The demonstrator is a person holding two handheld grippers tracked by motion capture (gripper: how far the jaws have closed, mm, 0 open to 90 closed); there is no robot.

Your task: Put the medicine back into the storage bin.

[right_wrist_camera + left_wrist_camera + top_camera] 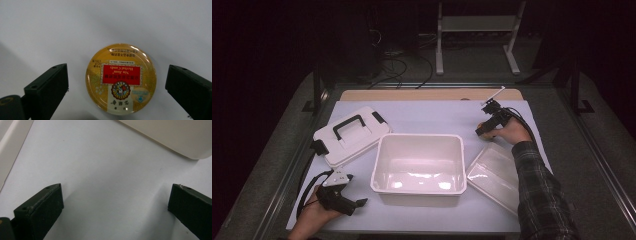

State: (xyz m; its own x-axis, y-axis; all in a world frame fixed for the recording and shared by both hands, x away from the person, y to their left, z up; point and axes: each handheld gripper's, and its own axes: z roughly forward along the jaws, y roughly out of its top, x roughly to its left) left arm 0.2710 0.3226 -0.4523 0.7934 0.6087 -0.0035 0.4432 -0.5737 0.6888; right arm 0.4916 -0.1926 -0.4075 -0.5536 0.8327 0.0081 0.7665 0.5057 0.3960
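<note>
Left gripper (343,200) near front-left corner of tabletop (427,112), jaws wide, nothing held, idle.

Right gripper (117,82) near right edge, toward far corner, jaws wide, straddling candy tin (121,78), not yet touching. Tin flat on tabletop.

Risks, your call:
- tin low, round, glossy: pads may slip off rim on closing
- off-centre close skids tin sideways
- lift near bin (418,162) may clip rim

Count: 1 tin, 1 white bin, 1 handled lid (352,134), 1 clear lid (493,176), 2 grippers.

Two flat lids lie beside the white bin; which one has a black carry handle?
The white lid to the left of the bin, with the black handle and side latches. The lid on the right is clear and plain, with no handle.
</note>
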